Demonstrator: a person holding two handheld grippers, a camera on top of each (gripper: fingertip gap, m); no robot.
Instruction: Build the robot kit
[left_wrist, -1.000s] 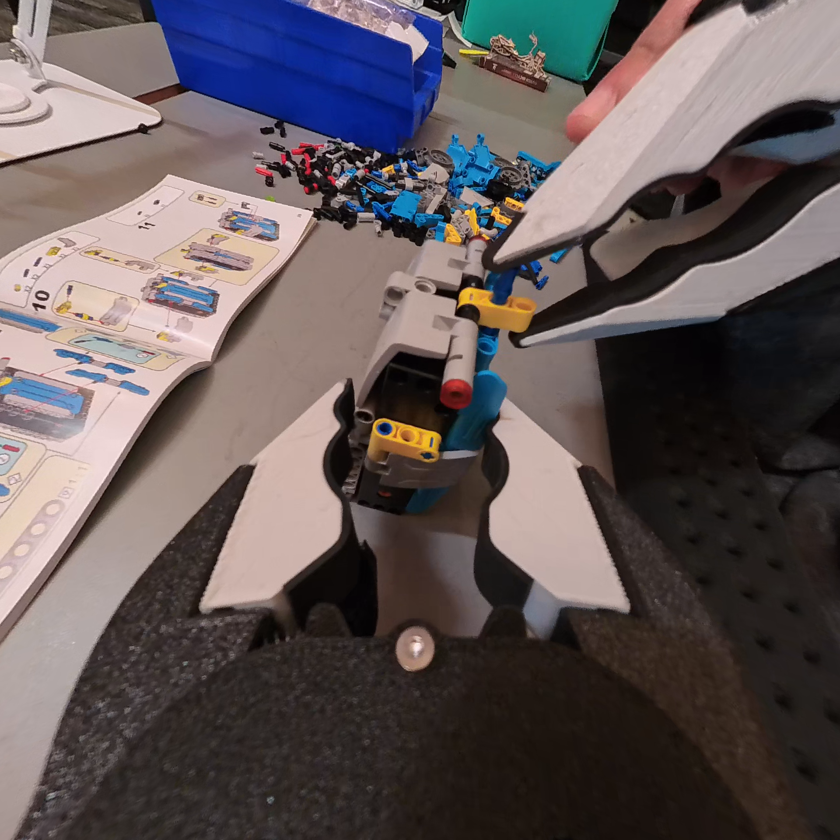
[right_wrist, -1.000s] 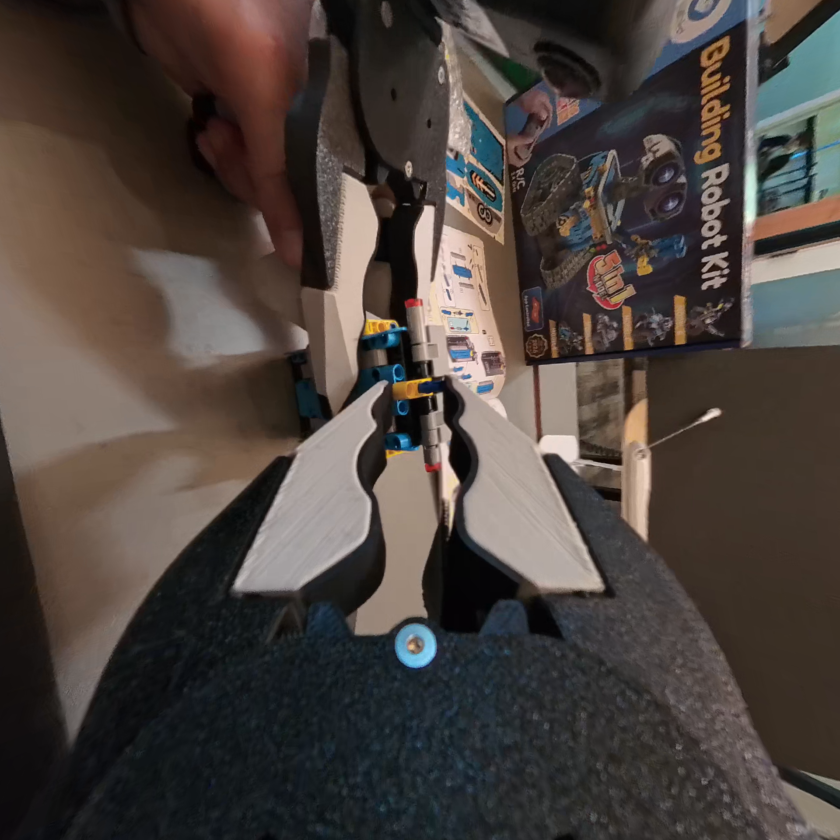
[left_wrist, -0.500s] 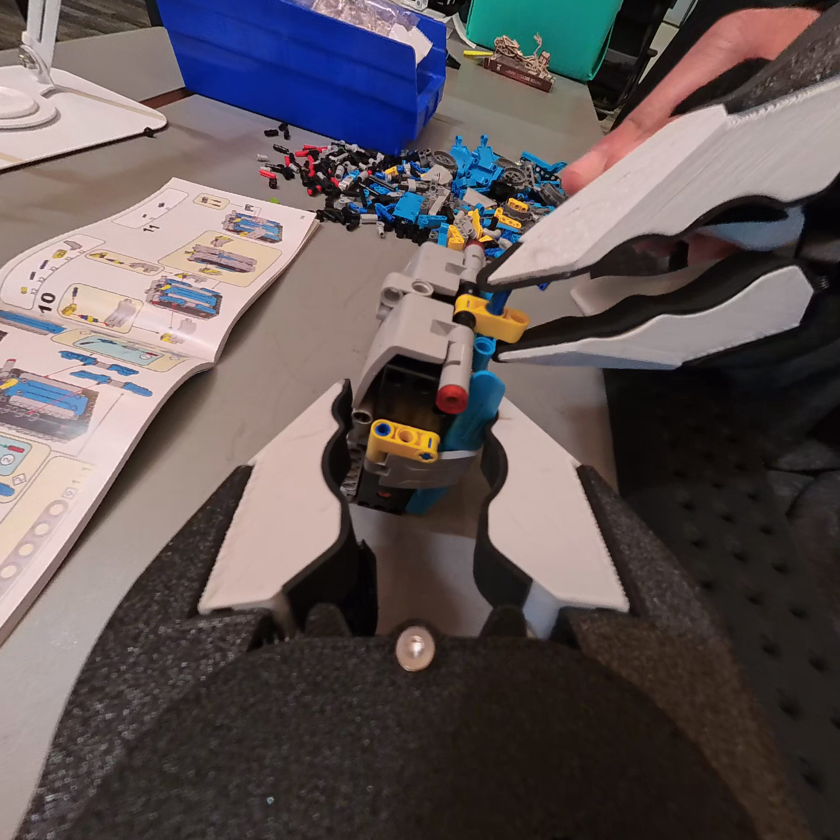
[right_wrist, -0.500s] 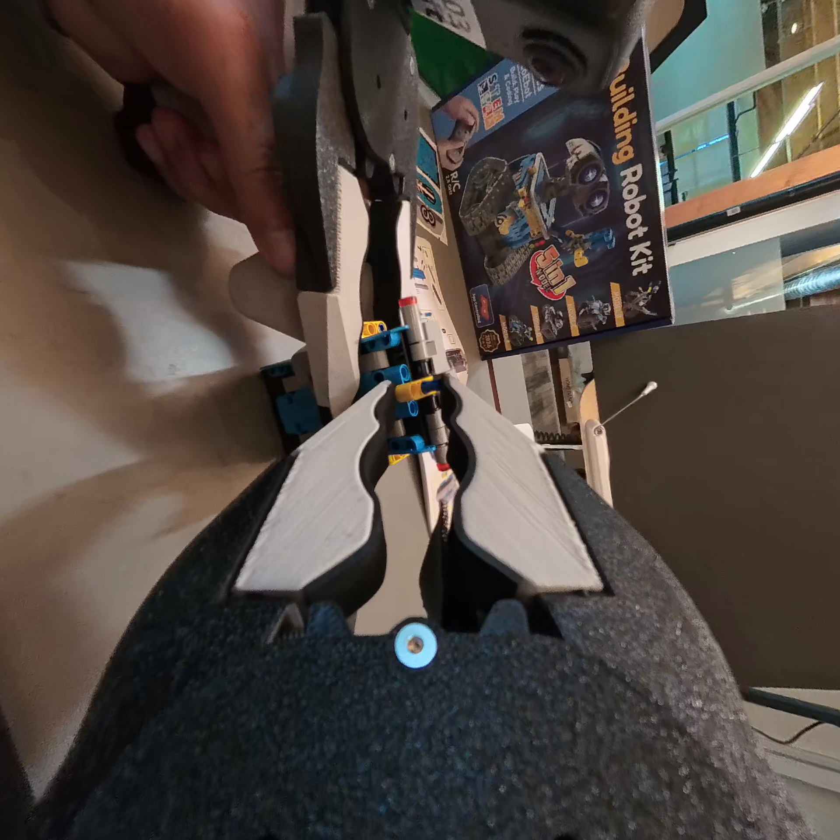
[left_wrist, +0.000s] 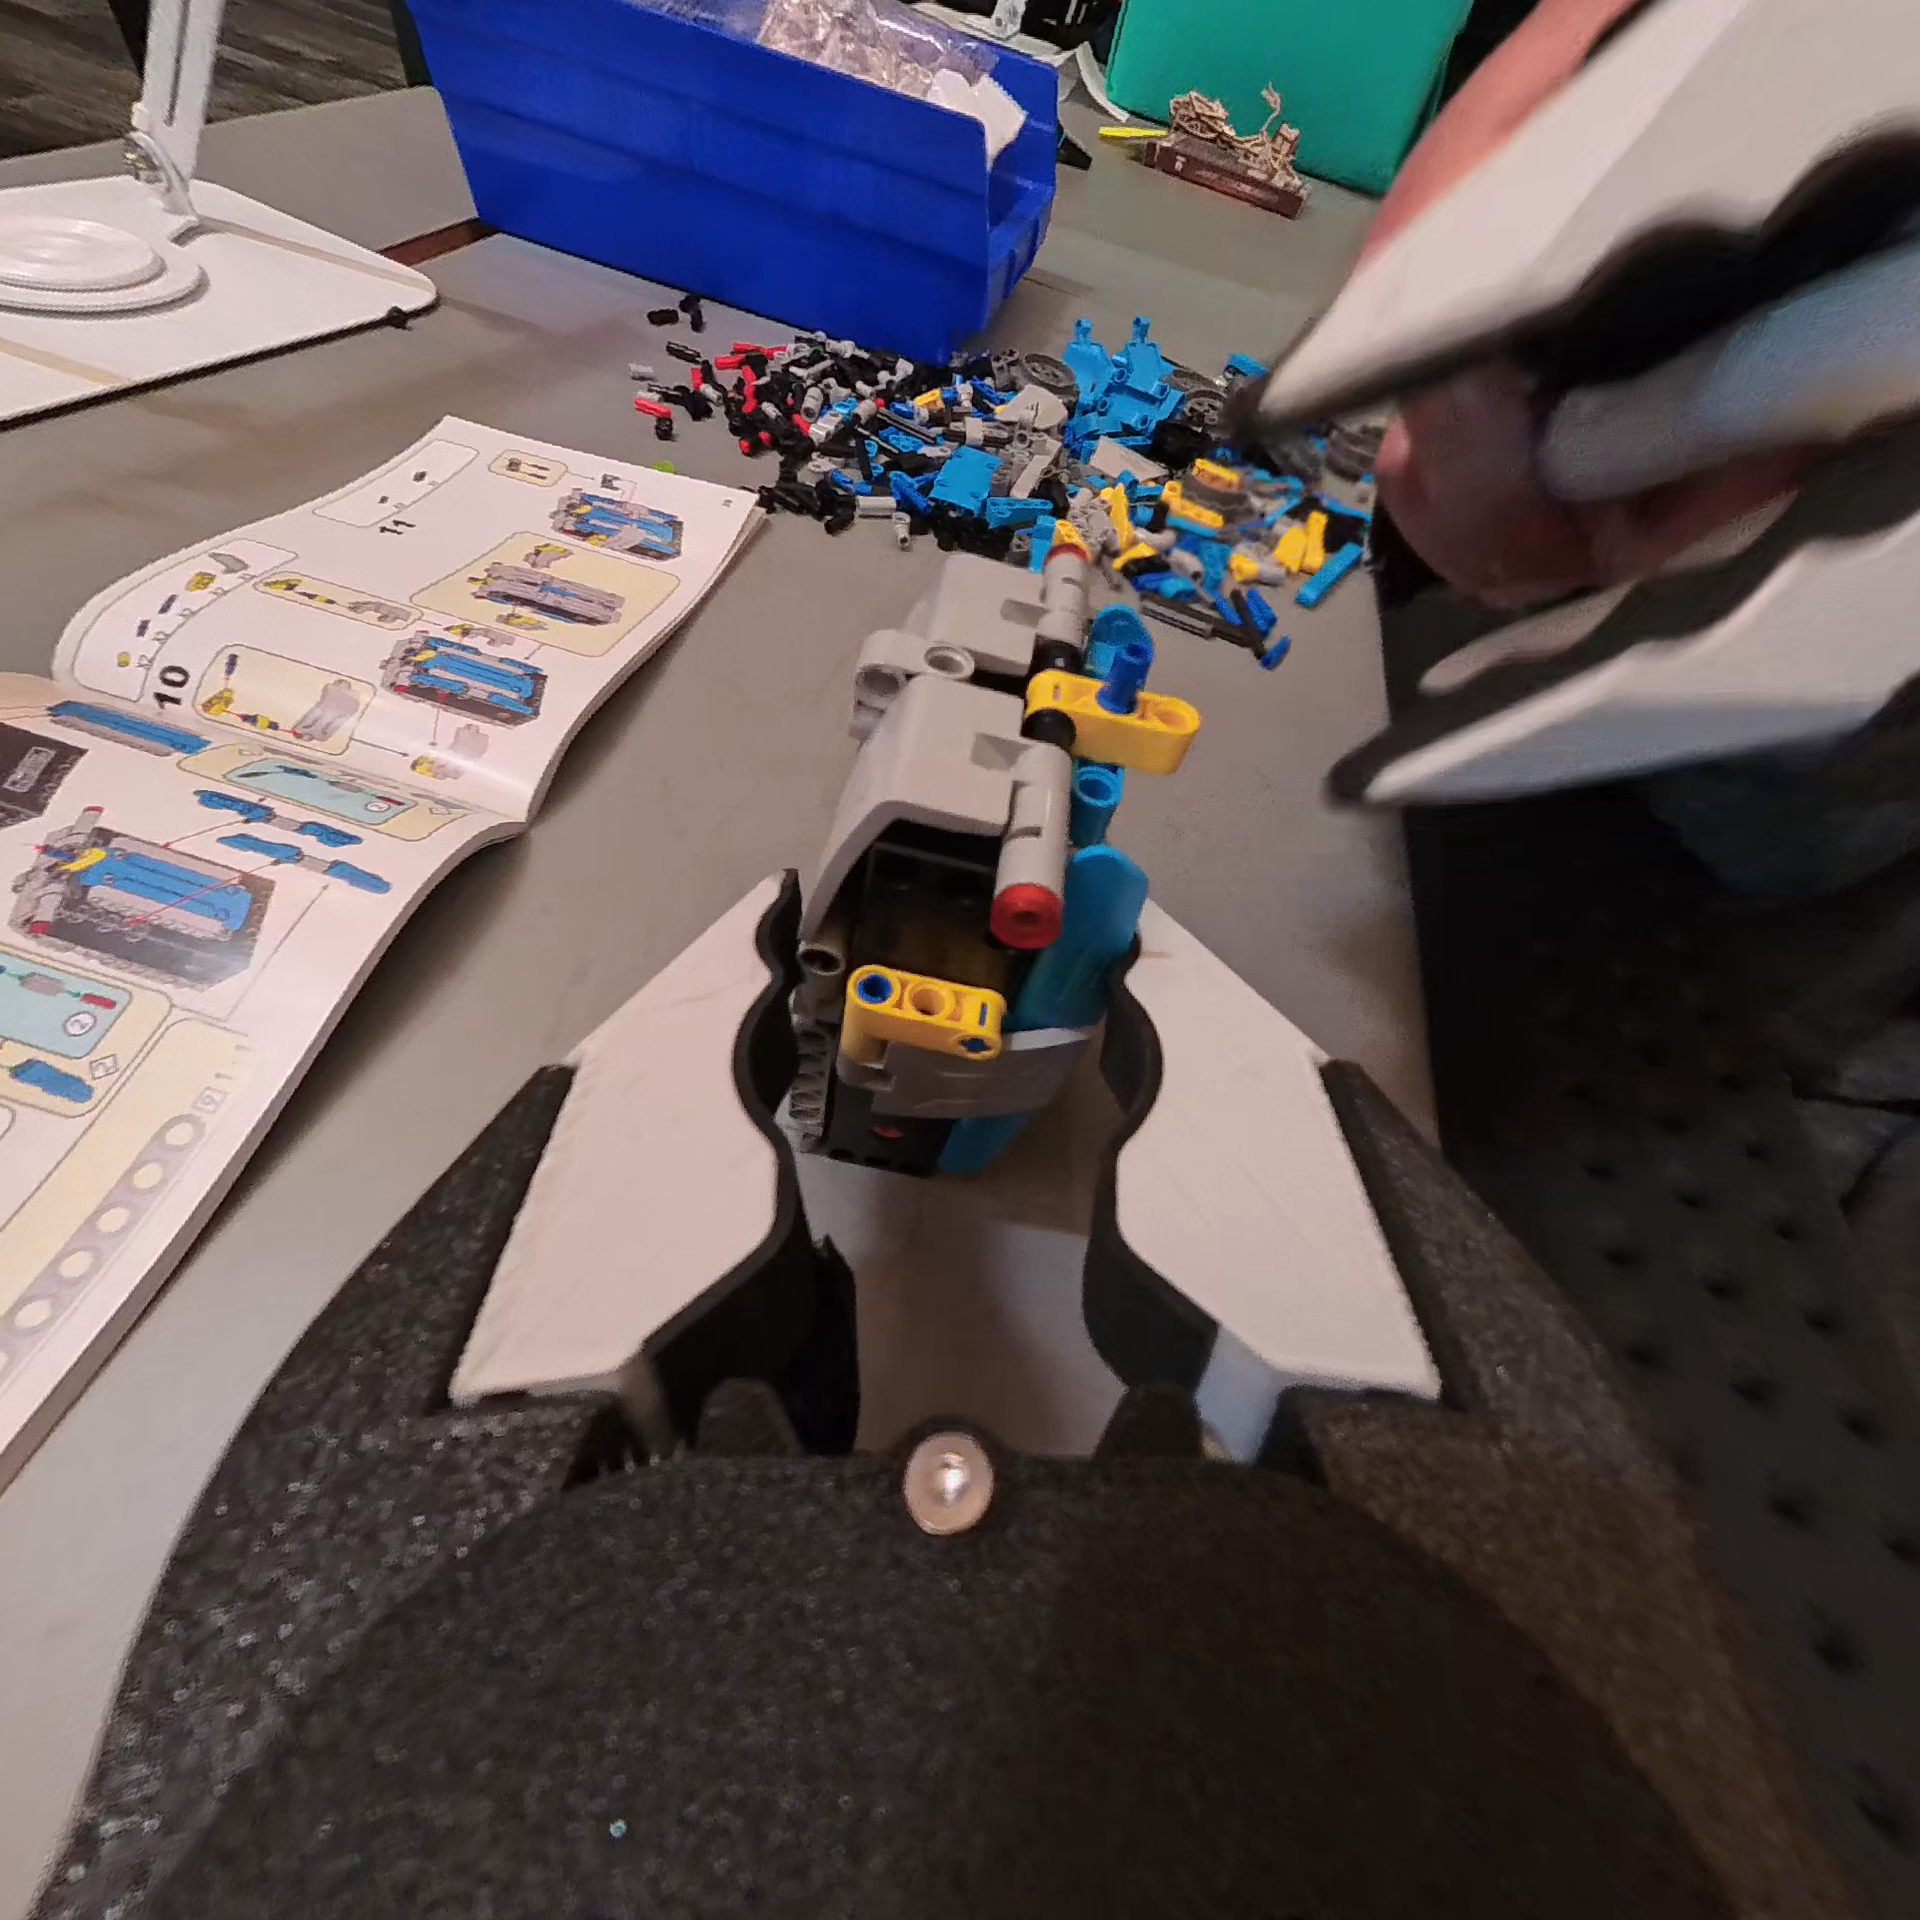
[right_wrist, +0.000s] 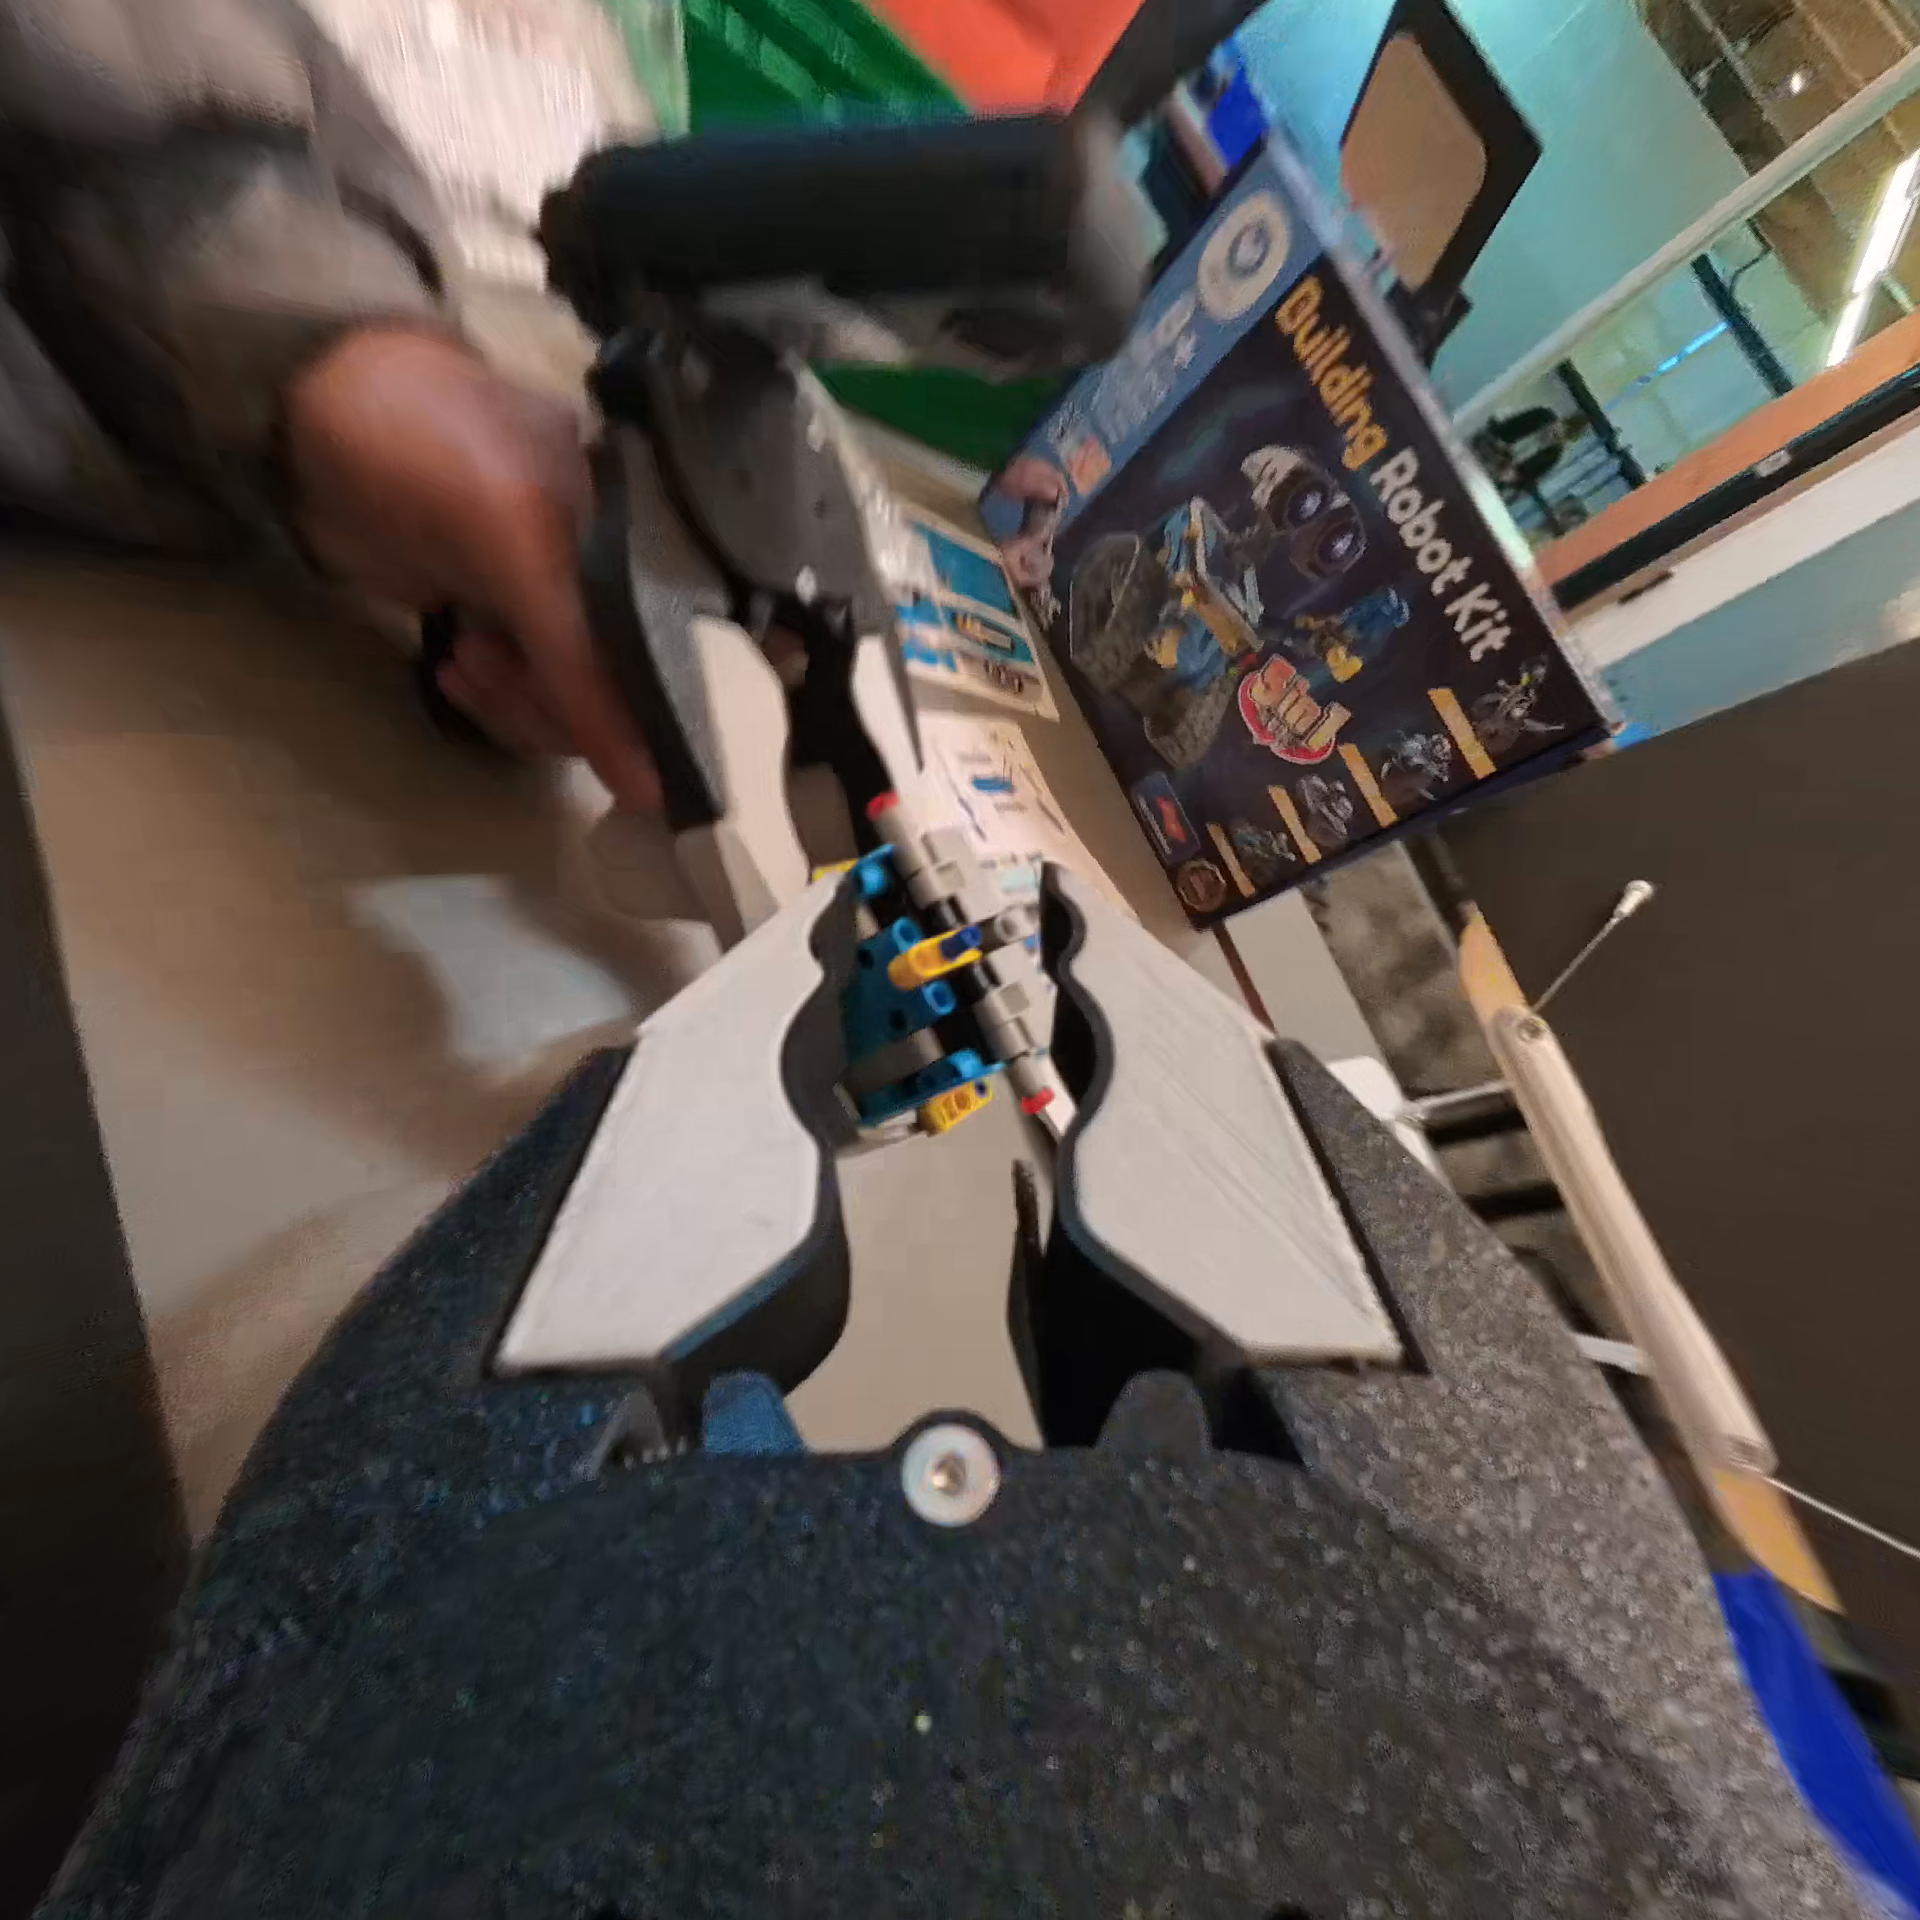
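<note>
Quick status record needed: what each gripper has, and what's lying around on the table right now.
left gripper: shut on the brick assembly, a grey, blue and yellow build held at its near end
right gripper: open, empty, apart from the assembly; blurred
yellow beam: sticks out of the assembly's right side, nearest the right gripper
instruction booklet: open on the table, left of the assembly
loose bricks: pile beyond the assembly
blue bin: behind the pile
kit box: upright, in the right wrist view

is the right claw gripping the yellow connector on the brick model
No, in the left wrist view the right claw hangs open, clear of the yellow connector on the brick model.
</note>
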